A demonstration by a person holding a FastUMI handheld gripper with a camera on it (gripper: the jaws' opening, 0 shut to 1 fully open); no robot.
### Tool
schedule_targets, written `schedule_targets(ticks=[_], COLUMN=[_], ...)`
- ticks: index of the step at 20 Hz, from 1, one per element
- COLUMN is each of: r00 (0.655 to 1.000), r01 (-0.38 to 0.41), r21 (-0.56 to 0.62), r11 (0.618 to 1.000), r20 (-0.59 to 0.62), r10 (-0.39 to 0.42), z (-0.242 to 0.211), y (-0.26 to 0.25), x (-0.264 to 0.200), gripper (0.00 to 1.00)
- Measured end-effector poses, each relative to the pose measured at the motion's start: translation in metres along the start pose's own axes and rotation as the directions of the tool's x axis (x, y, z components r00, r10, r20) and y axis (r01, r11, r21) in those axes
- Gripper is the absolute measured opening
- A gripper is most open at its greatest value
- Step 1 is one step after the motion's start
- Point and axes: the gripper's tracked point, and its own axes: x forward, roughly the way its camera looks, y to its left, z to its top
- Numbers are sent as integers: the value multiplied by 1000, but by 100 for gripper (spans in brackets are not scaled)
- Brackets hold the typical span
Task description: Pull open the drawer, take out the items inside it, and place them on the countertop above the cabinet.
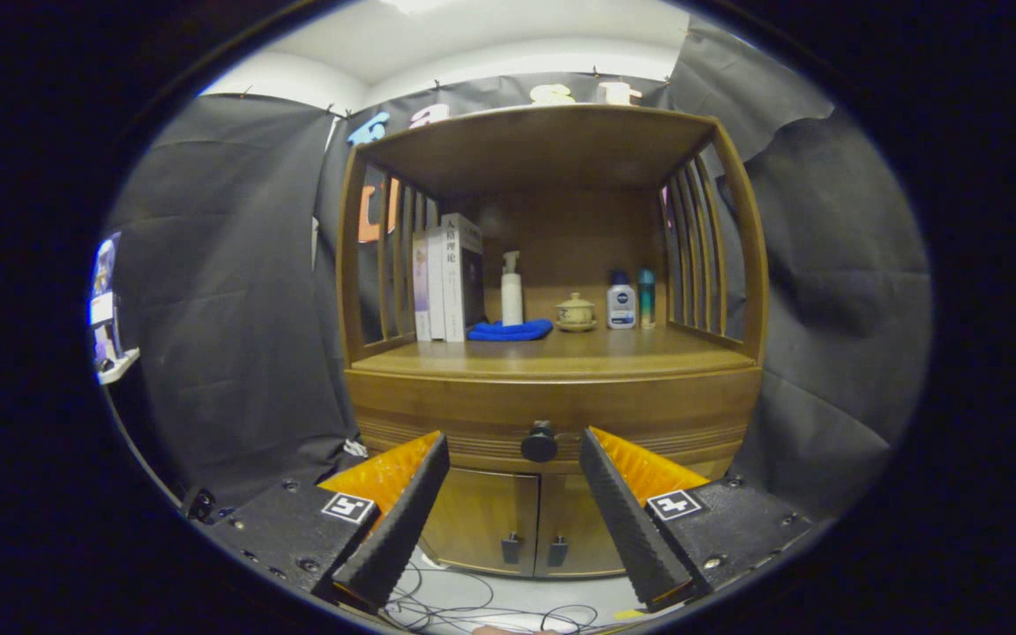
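Gripper (512, 454) fingers are spread wide for me right now, nothing between the pads, both tips pointing up and forward at the cabinet front. Square black-and-white marker tags sit on the two finger bases. Down below the fingers I can see loose dark cables (473, 604) trailing over the pale floor.

Just ahead, framed between my fingertips but not touching either one, is the round dark drawer knob (539, 441). It sits in the middle of the drawer front (473, 414), and that drawer is closed, flush with the wooden cabinet (737, 265). Under it are two small cabinet doors (481, 520) with dark pulls, also closed.

Above the drawer is the countertop (561, 357), with slatted wooden sides and a shelf roof over it. Toward the back, going from my left: upright books (446, 278), one spine carrying printed characters I can't read clearly; a folded blue cloth (510, 331) lying just in front of a white pump bottle (511, 291); a small lidded ceramic pot (575, 311) on a saucer; a white bottle with a blue cap (621, 302) whose blue label looks like Nivea, though it's too small to be sure; and a slim teal bottle (646, 298) right beside it.
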Motion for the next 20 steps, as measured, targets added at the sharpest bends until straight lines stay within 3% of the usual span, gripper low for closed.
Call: schedule_targets(ticks=[9,16,20], r00=[992,989,985], r01=[82,84,130], r21=[5,-26,-17], r11=[997,996,991], r20=[-100,-119,-108], r10=[-81,-86,-131], z=[-30,-46,-51], y=[-22,-21,-20], x=[88,134,141], gripper=[93,70,62])
